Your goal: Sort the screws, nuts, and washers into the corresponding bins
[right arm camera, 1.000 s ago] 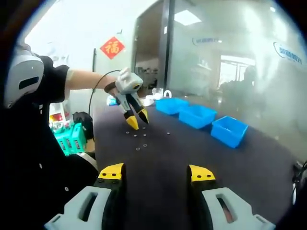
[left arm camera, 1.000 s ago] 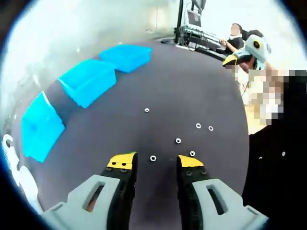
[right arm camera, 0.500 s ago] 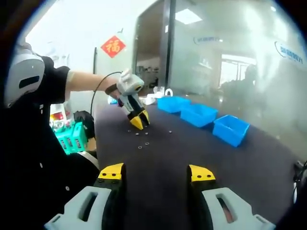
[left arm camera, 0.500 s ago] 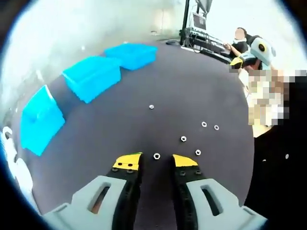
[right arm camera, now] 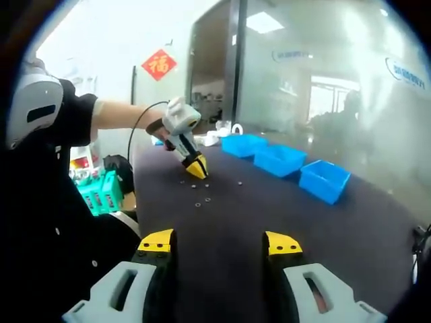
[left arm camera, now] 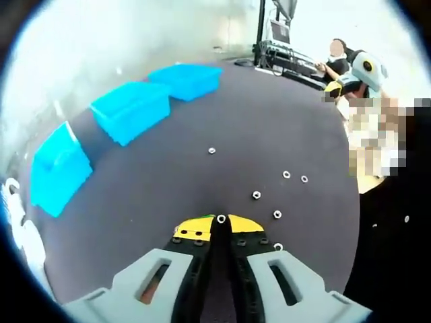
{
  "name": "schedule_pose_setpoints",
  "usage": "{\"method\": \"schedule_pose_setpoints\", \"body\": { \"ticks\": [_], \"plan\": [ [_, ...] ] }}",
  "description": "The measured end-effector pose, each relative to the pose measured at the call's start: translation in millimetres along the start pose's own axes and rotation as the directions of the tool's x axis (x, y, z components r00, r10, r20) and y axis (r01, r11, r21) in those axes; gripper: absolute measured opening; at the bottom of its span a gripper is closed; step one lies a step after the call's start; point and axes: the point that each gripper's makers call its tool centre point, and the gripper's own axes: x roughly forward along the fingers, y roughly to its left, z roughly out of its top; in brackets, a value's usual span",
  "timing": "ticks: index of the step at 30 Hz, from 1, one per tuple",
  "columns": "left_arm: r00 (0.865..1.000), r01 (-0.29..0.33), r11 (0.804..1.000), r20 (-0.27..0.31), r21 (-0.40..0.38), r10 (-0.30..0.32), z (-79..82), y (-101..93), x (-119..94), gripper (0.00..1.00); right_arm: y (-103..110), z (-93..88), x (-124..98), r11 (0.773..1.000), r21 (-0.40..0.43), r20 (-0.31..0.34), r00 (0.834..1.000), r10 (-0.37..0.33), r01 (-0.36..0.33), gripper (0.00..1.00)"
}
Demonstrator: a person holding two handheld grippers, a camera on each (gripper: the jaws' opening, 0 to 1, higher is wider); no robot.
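A dark table (left arm camera: 269,121) carries three blue bins (left arm camera: 131,111) and scattered nuts (left arm camera: 256,195); the left gripper (left arm camera: 221,221) pinches one nut (left arm camera: 221,219) between yellow tips; the right gripper (right arm camera: 219,243) hovers wide apart, holding nothing.

Small shiny silver metal nuts (left arm camera: 256,195) lie on a matt dark cloth-like tabletop (left arm camera: 269,128); smooth bright-blue plastic bins (left arm camera: 131,111) look faintly glossy.
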Motion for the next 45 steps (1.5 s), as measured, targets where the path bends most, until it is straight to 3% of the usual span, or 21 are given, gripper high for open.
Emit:
{"method": "schedule_pose_setpoints", "body": {
  "ticks": [6,9,13,15,19,22,25,28,32,33,35,36,39,42,44,45],
  "plan": [
    [0.999,0.014,1.0,0.038,-0.024,-0.013,0.3,-3.6,-1,0.02,1,-0.9,-1,1.0,0.003,0.006,1.0,0.0,0.0,0.47],
    [0.997,0.033,0.998,0.073,-0.043,-0.03,2.0,-9.1,-1,0.02,1,-0.9,-2,1.0,0.007,0.012,1.0,-0.007,0.006,0.46],
    [0.99,0.014,0.998,0.138,-0.062,-0.005,7.4,-8.1,-2,0.02,1,-0.9,-4,1.0,0.019,0.024,1.0,-0.016,0.015,0.46],
    [0.982,0.004,0.996,0.189,-0.093,0.014,13.6,-7.0,-5,0.02,1,-1.4,-5,1.0,0.022,0.027,0.999,-0.019,0.019,0.46],
    [0.947,0.005,0.987,0.317,-0.162,0.048,32.1,-4.9,-16,0.02,-4,2.5,-6,0.998,0.03,0.054,0.997,-0.05,0.049,0.46],
    [0.903,-0.052,0.984,0.413,-0.173,0.12,47.8,3.7,-29,0.02,-6,9.2,-8,0.996,0.057,0.089,0.994,-0.067,0.063,0.46],
    [0.858,-0.153,0.972,0.464,-0.178,0.22,57.1,14.9,-42,0.02,-8,15.3,-9,0.994,0.076,0.12,0.989,-0.087,0.078,0.46],
    [0.811,-0.189,0.965,0.526,-0.182,0.257,70.2,13.4,-57,0.02,-9,17.6,-11,0.992,0.092,0.137,0.986,-0.098,0.086,0.46],
    [0.738,-0.206,0.953,0.605,-0.22,0.299,88.2,9.8,-80,0.02,-11,20.0,-12,0.989,0.108,0.154,0.982,-0.114,0.098,0.46],
    [0.731,-0.206,0.953,0.612,-0.223,0.301,90.0,8.9,-83,0.02,-11,20.8,-13,0.989,0.112,0.157,0.981,-0.116,0.099,0.46],
    [0.679,-0.203,0.949,0.663,-0.242,0.315,101.2,7.7,-96,0.02,-12,22.7,-13,0.988,0.115,0.163,0.979,-0.12,0.102,0.46],
    [0.674,-0.213,0.946,0.664,-0.244,0.323,102.5,11.0,-100,0.02,-12,23.8,-13,0.988,0.116,0.166,0.978,-0.122,0.104,0.46],
    [0.628,-0.244,0.931,0.687,-0.273,0.366,110.9,29.3,-111,0.02,-12,25.9,-13,0.987,0.12,0.172,0.977,-0.124,0.104,0.46],
    [0.595,-0.302,0.91,0.69,-0.284,0.413,114.5,47.7,-121,0.02,-12,26.4,-13,0.987,0.121,0.173,0.977,-0.125,0.105,0.46],
    [0.587,-0.318,0.901,0.685,-0.295,0.432,115.6,60.3,-123,0.02,-12,27.0,-13,0.987,0.125,0.177,0.976,-0.125,0.104,0.46],
    [0.575,-0.321,0.893,0.684,-0.315,0.449,115.7,69.7,-125,0.02,-12,27.1,-12,0.987,0.125,0.176,0.976,-0.126,0.105,0.46]
  ]
}}
